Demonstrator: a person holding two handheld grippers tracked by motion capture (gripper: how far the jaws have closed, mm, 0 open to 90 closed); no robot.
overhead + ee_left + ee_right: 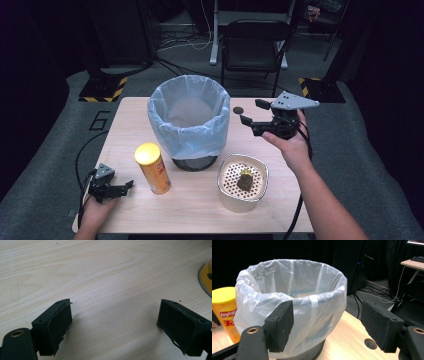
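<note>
My right gripper hovers beside the lined bin, fingers apart and empty. My left gripper rests wide and empty on the worktop. Next, I judge, comes fetching the scrap from the strainer.

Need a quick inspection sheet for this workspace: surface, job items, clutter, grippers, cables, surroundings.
Surface: pale wooden table, with a round hole near the far edge.
Job's things: bin lined with a clear bag, upright; white perforated container holding a dark lump.
Clutter: yellow-lidded chip can, upright beside the bin.
Grippers: left gripper open, low over the table, nothing between the jaws; right gripper open, raised beside the bin, nothing held.
Cables: black cable trailing off the table's left edge.
Surroundings: black chair behind the table, grey floor.
</note>
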